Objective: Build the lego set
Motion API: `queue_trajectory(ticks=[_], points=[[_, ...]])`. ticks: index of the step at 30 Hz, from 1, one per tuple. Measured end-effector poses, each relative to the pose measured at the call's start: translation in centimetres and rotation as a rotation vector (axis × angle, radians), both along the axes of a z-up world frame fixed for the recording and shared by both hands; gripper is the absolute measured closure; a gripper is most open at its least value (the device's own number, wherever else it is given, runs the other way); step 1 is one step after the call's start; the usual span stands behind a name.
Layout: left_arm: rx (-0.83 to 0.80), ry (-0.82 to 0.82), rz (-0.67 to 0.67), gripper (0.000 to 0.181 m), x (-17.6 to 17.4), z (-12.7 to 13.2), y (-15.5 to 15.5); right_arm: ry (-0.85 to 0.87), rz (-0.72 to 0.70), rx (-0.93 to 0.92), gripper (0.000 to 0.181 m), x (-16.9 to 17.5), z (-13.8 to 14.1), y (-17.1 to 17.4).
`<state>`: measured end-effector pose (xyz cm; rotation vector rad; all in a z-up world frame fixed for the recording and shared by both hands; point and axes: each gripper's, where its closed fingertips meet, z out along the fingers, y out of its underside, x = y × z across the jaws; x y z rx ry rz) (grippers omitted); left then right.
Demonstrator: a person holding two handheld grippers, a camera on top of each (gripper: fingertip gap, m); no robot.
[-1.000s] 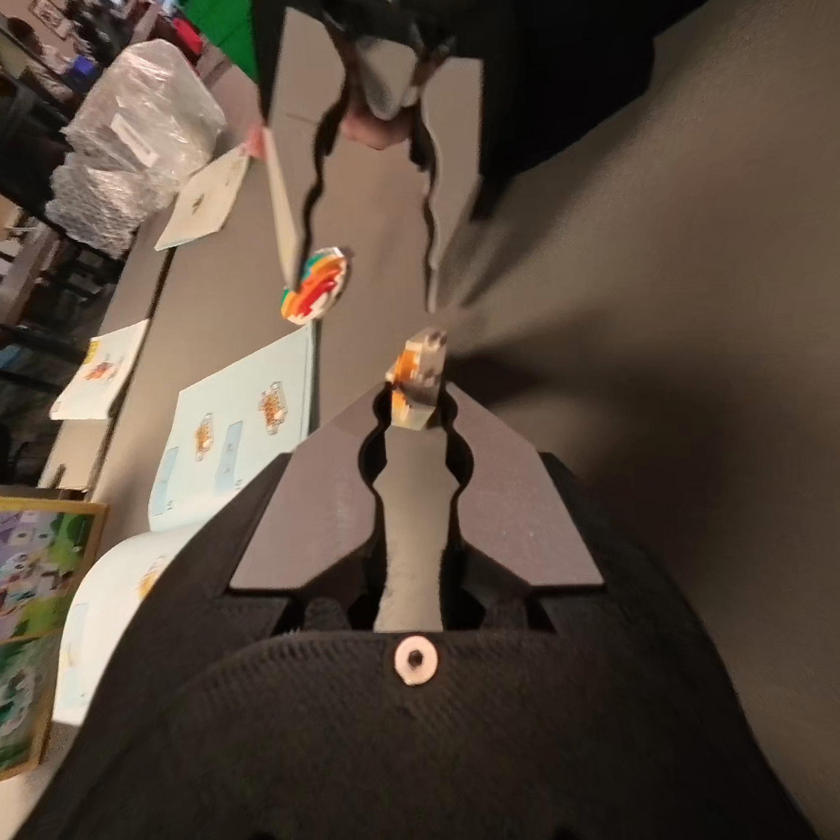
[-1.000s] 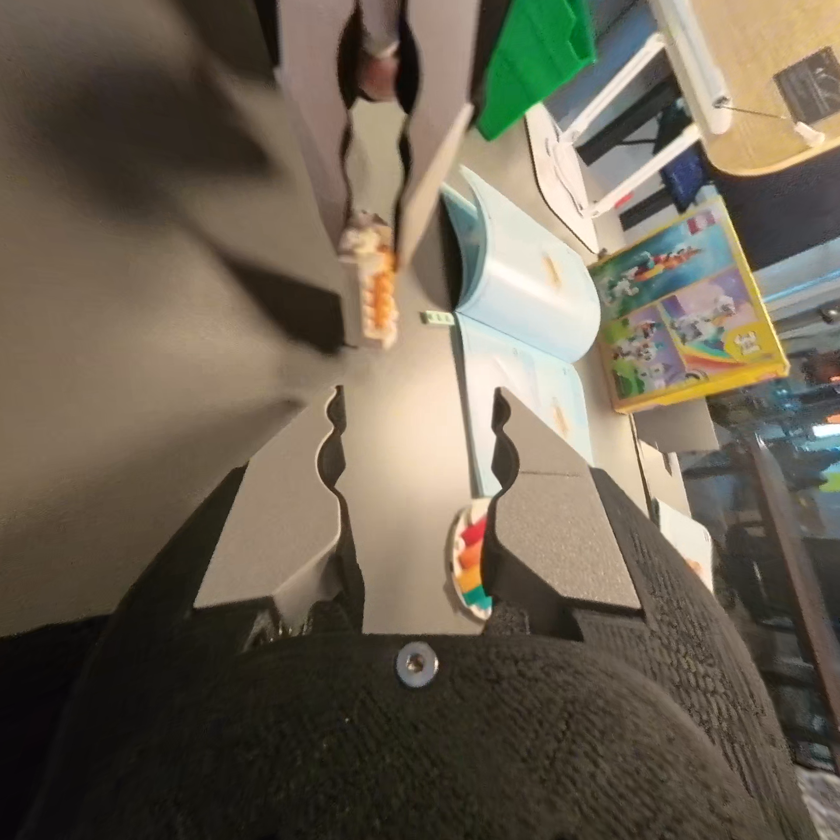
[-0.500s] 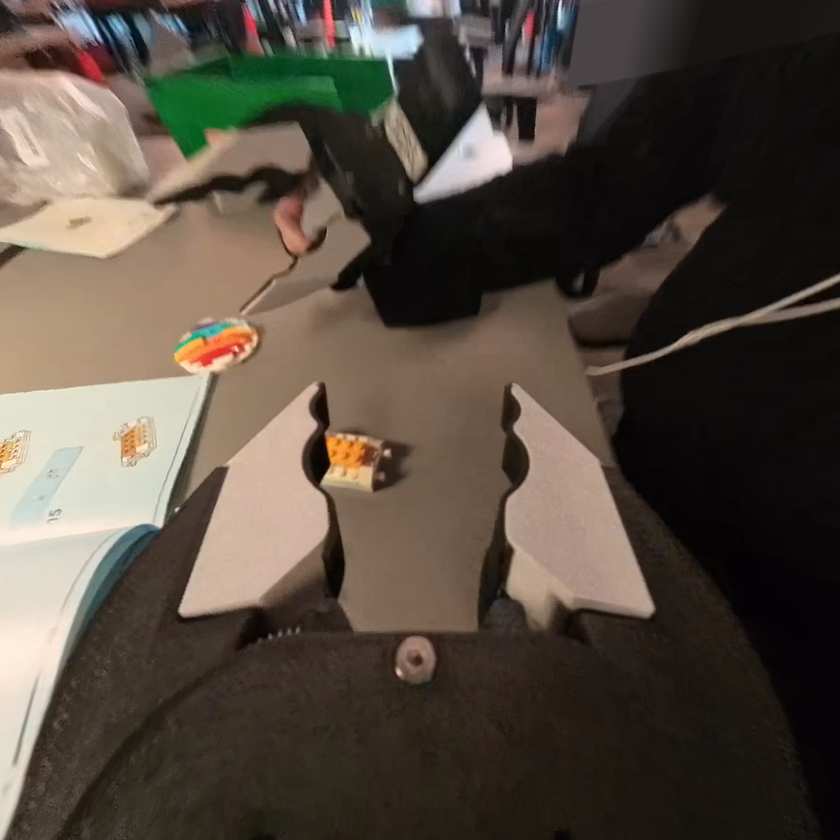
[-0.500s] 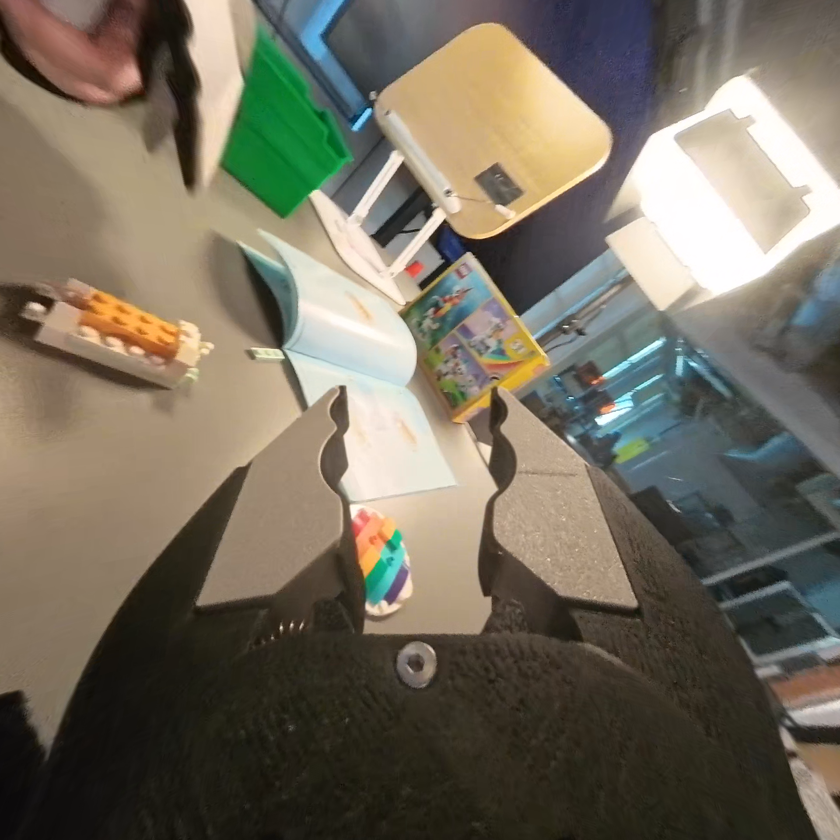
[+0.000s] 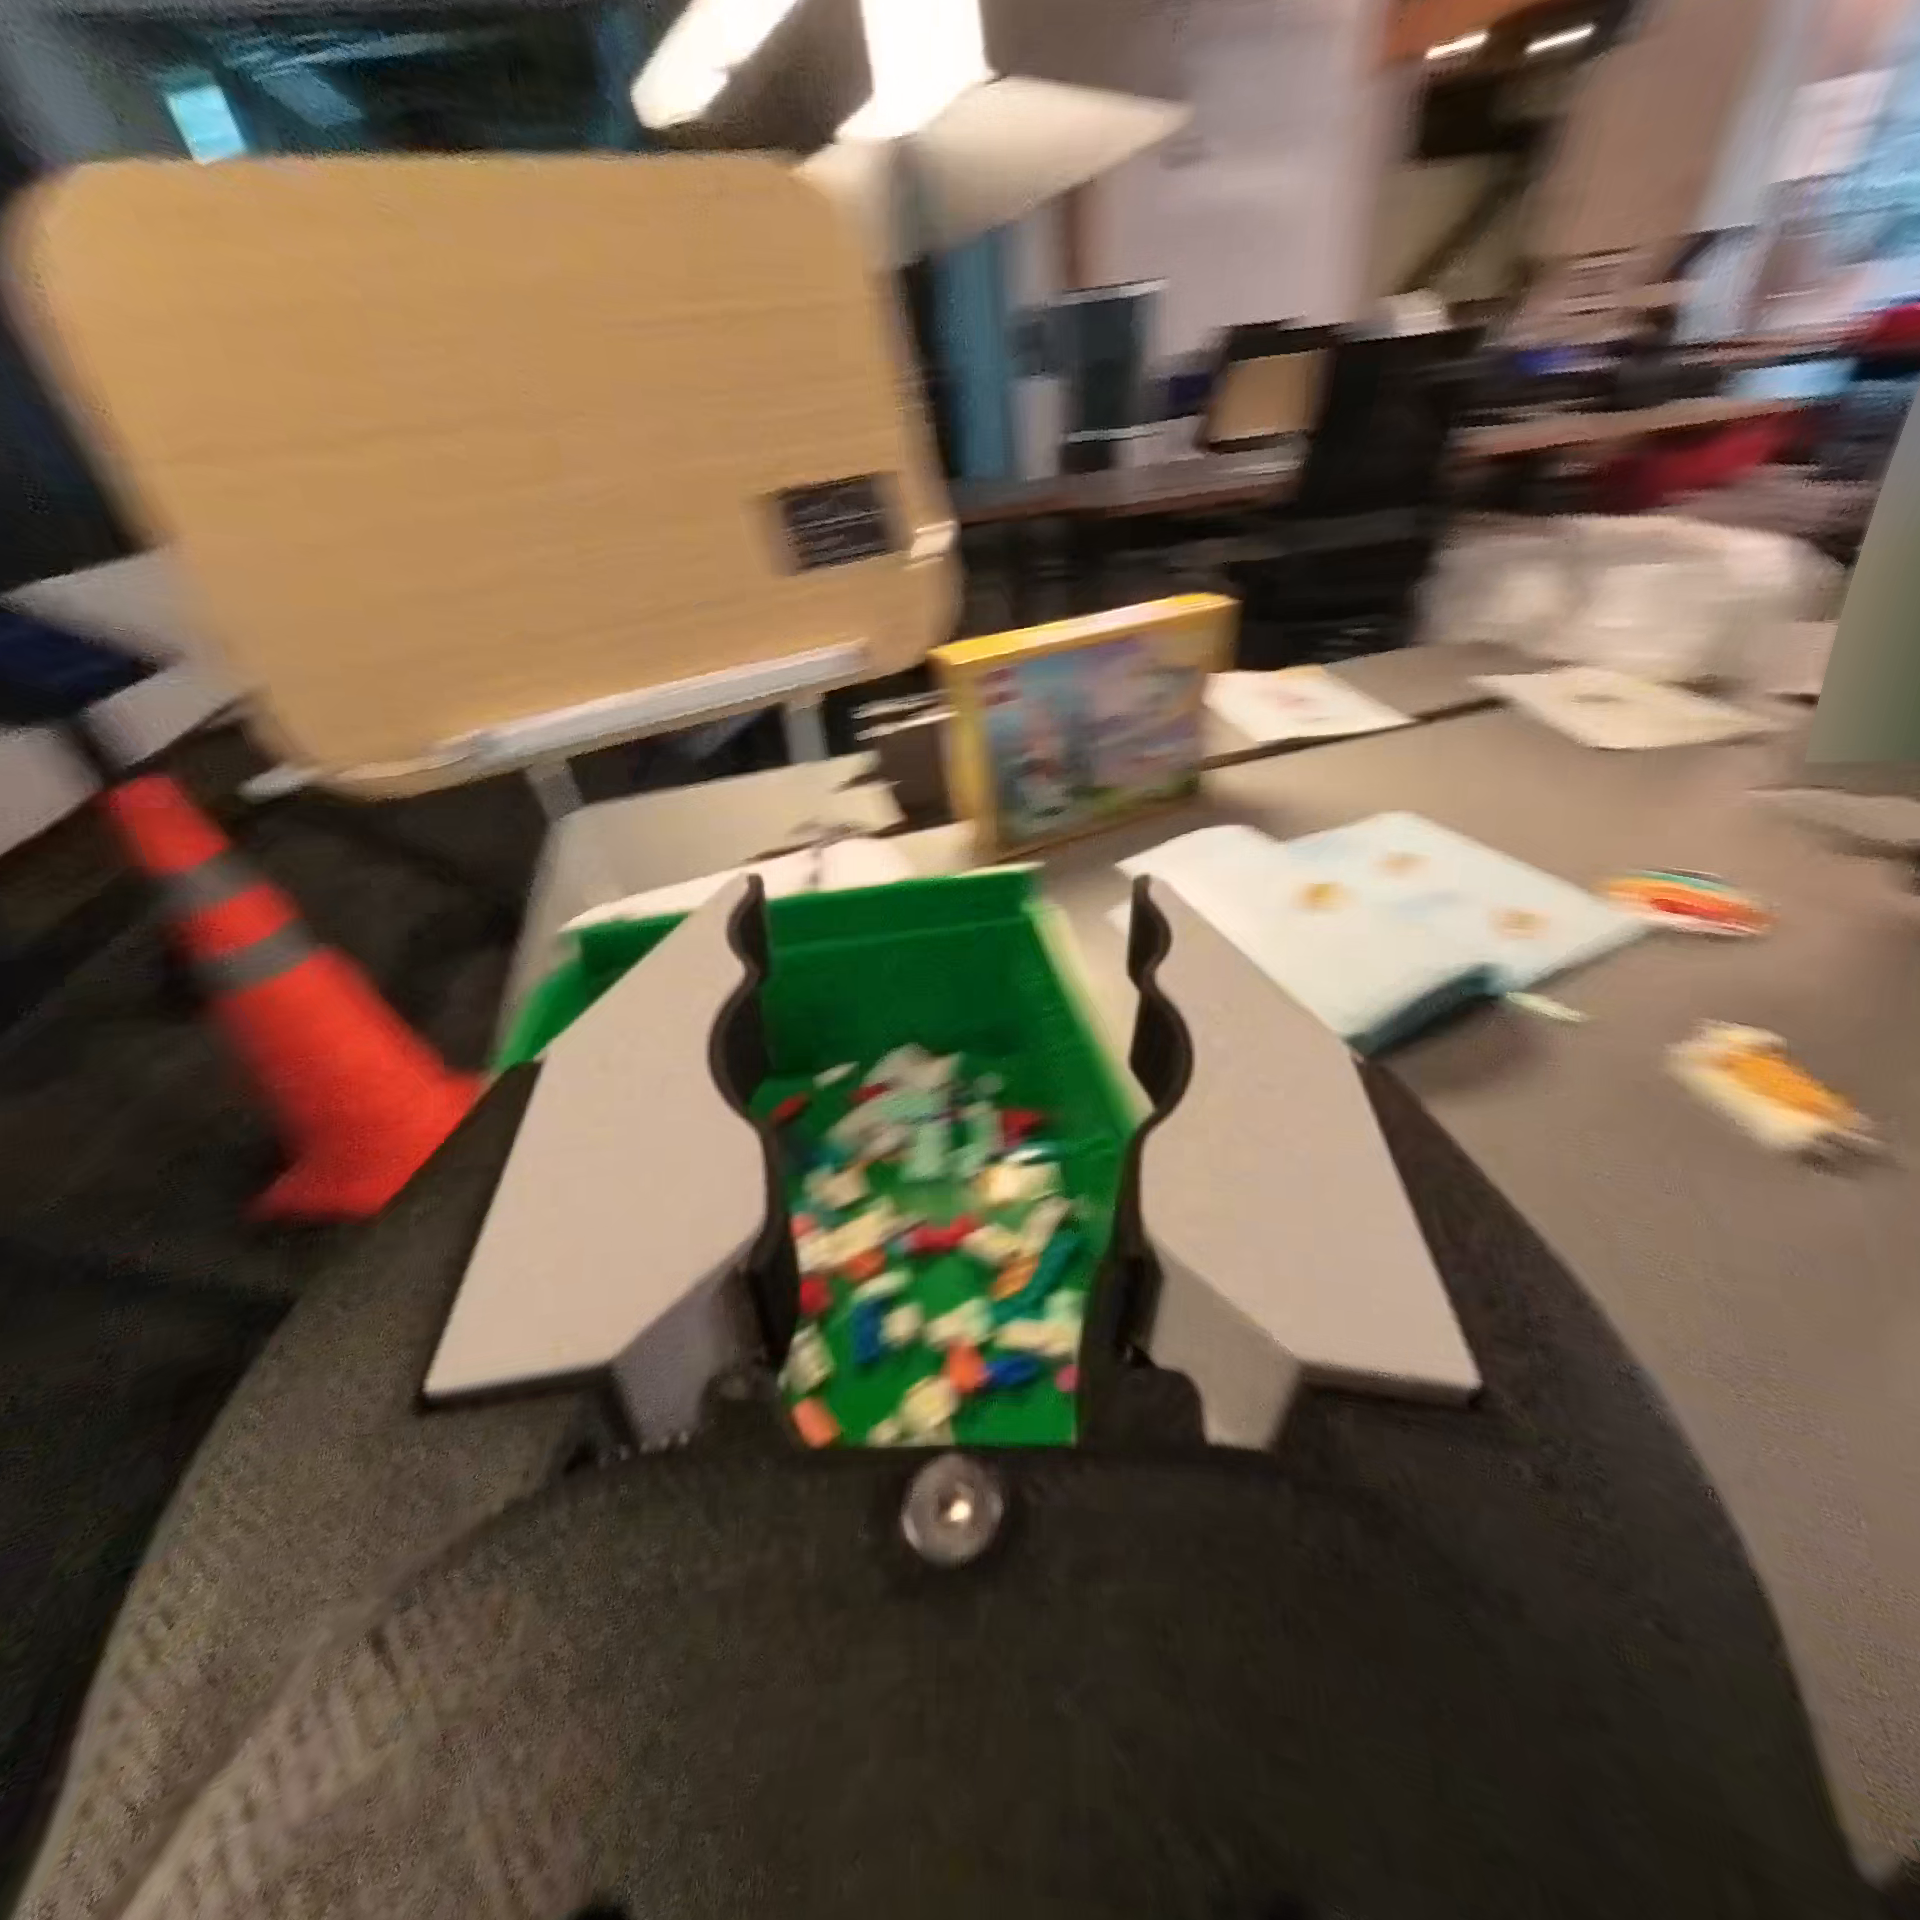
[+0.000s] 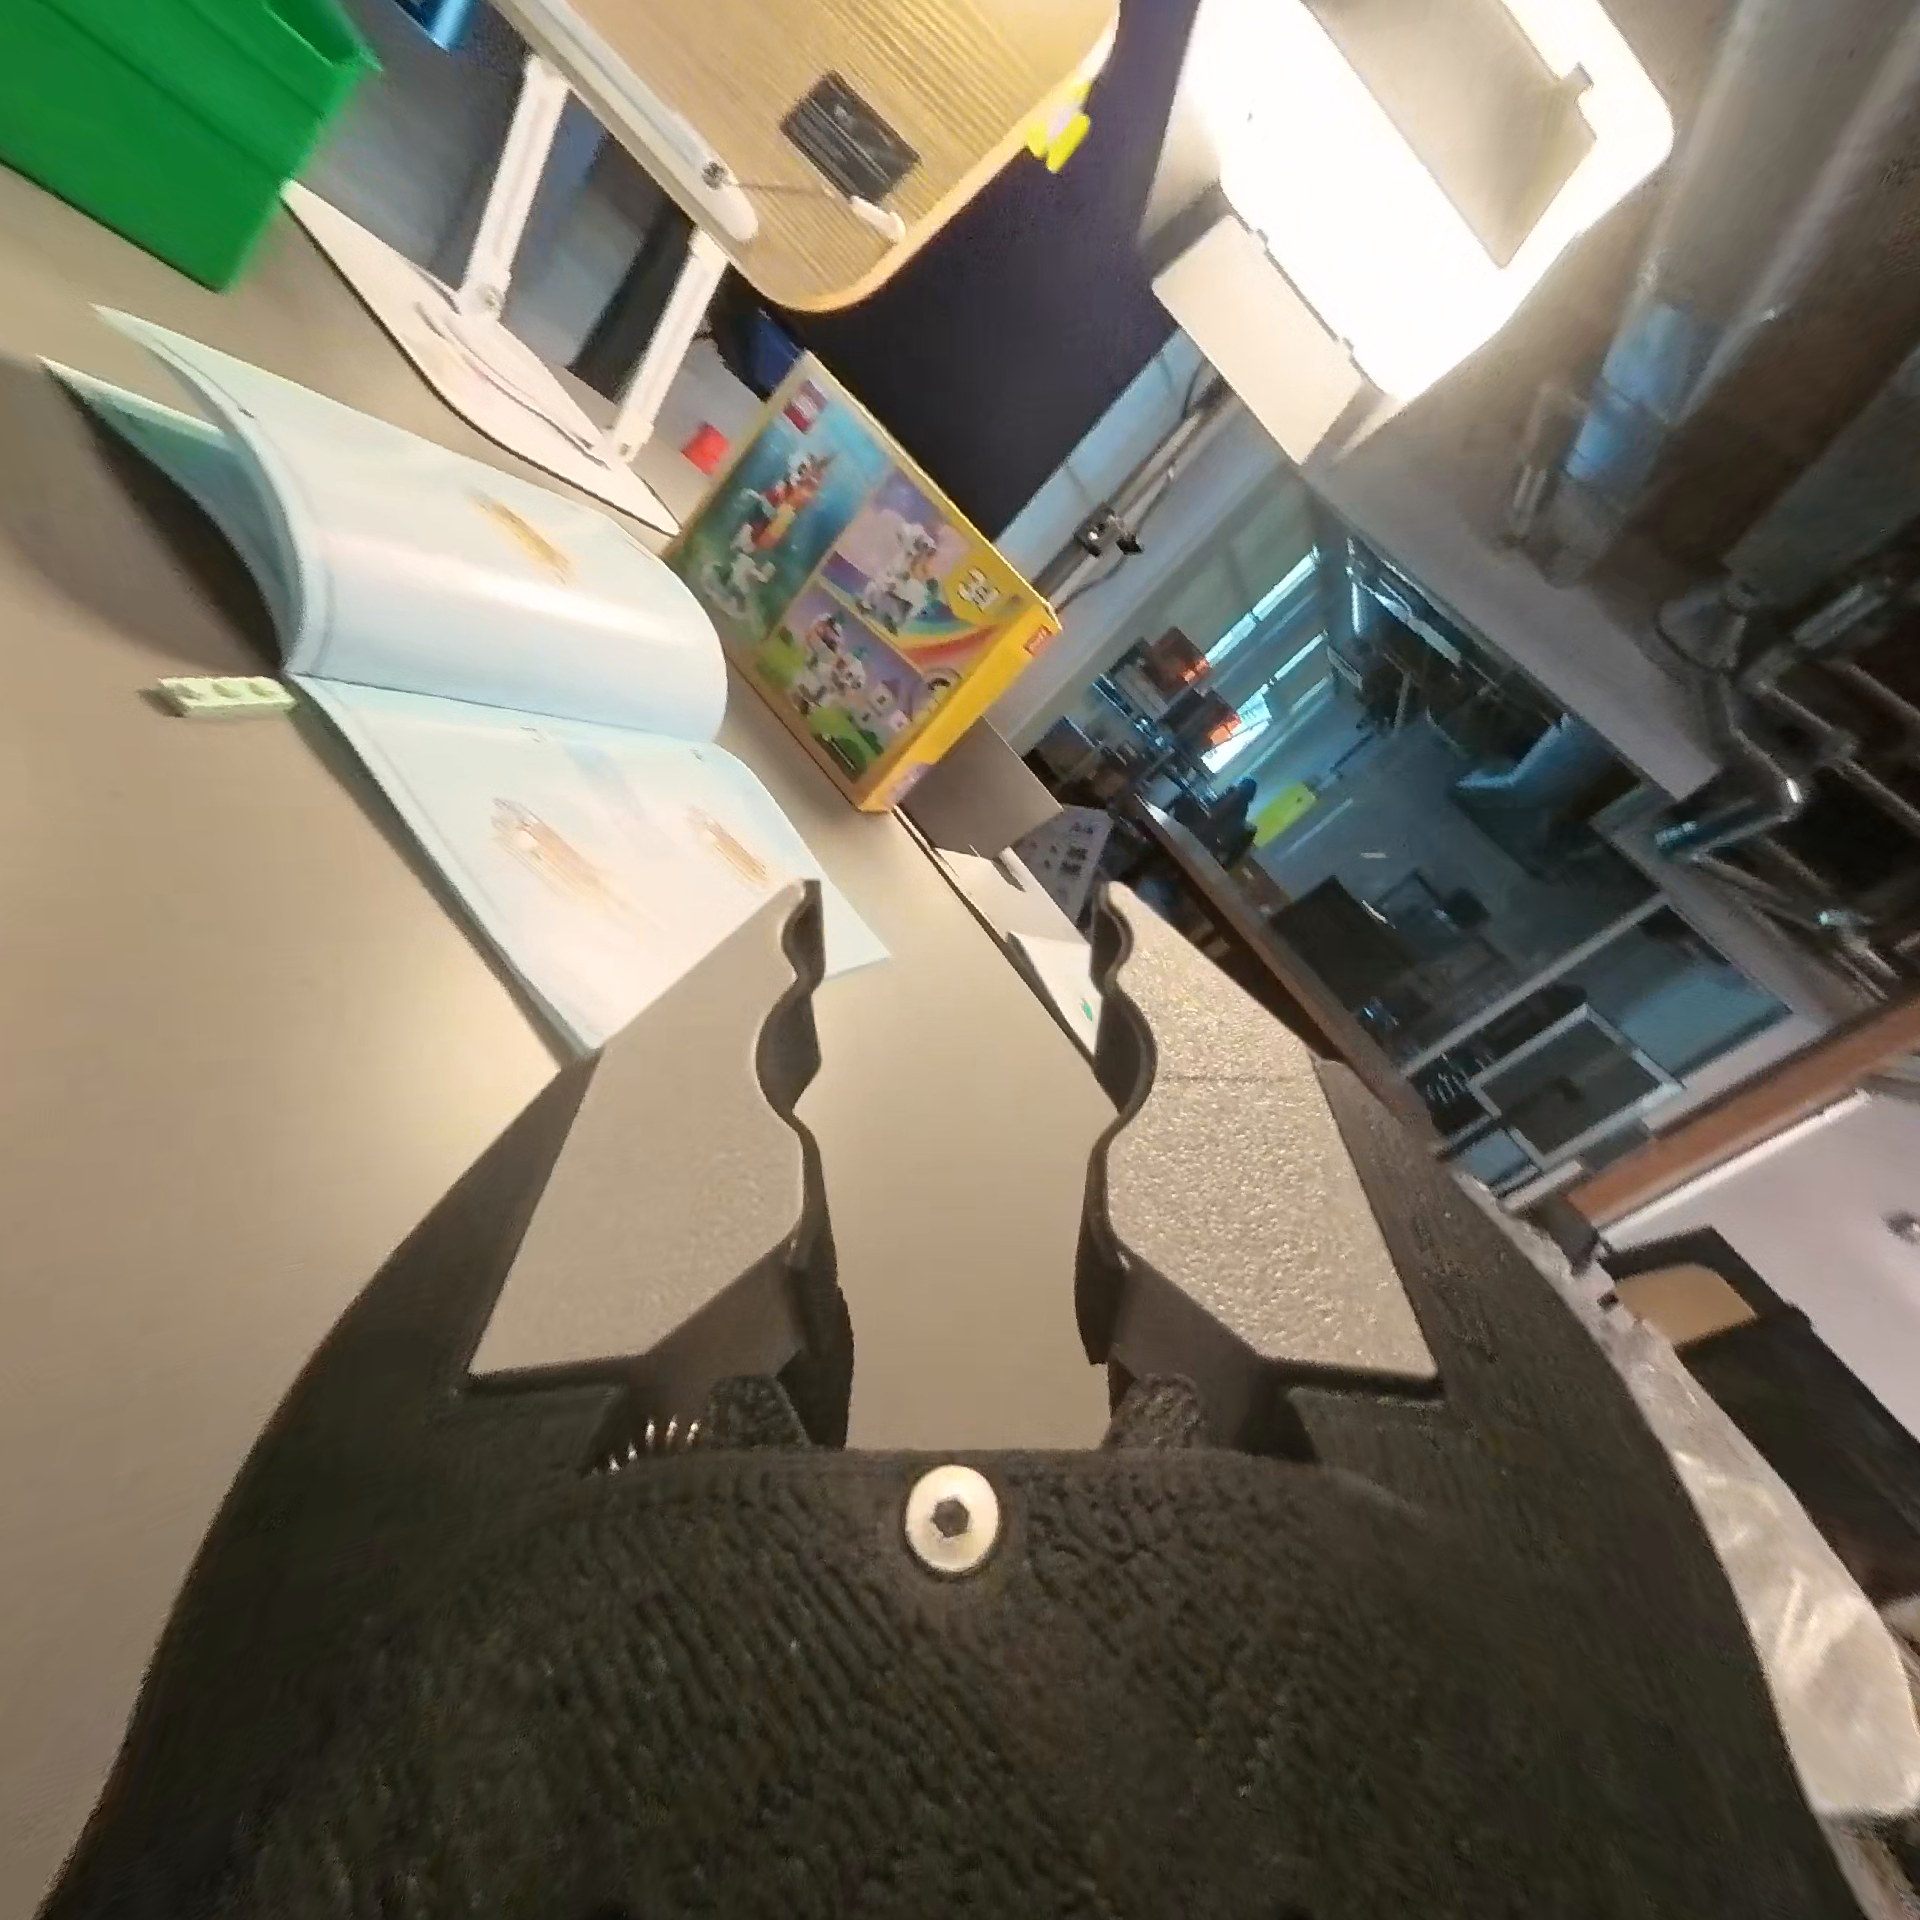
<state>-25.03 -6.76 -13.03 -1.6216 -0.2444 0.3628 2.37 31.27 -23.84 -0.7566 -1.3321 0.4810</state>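
Two grippers show here, and neither carries anything. The left gripper (image 5: pixel 943 914) hangs with its grey scalloped fingers spread wide over the green bin (image 5: pixel 914 961) at the centre of its view, and between them lies a blurred heap of loose bricks (image 5: pixel 925 1226) in white, red, blue and orange. The right gripper (image 6: pixel 951 904) also has its fingers apart, with only bare grey table (image 6: pixel 208 987) between them.

By my reading, the build is at an early stage. One small sub-assembly (image 5: pixel 1766 1101), orange studs on a pale base, lies on the table at the right edge of the left wrist view, well apart from the bin. A round rainbow-striped piece (image 5: pixel 1683 902) sits farther back, beside the open instruction booklet (image 5: pixel 1382 914). A single pale green plate (image 6: pixel 223 694) lies just beside the booklet in the left of the right wrist view. Most bricks are unused, so a fresh piece probably comes next.

The bin is glossy moulded plastic with straight walls. The booklet's pale blue pages are smooth, one side curling upward. A yellow-edged cardboard set box (image 6: pixel 873 613) stands upright behind it. Both grippers have a rough black body, and their fingers have a matte, grainy face.
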Motion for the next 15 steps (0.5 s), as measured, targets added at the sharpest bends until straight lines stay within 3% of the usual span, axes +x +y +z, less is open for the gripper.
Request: queue_trajectory(ticks=[2,6,11,15], points=[[-0.02,-0.056,0.111,0.112,-3.6,-0.9,-2.7,0.011,-0.039,-0.011,0.131,0.1,0.1,0.8],[-0.12,-0.176,0.143,0.112,-6.9,-4.2,-4.7,0.035,-0.107,-0.047,0.132,0.4,0.3,2.2],[-0.472,-0.283,-0.069,0.116,-5.7,-10.4,-3.1,0.153,-0.206,-0.13,0.135,2.0,1.8,4.8],[-0.62,-0.299,-0.188,0.129,-4.6,-13.1,-1.4,0.175,-0.264,-0.208,0.135,2.7,1.7,6.3]])
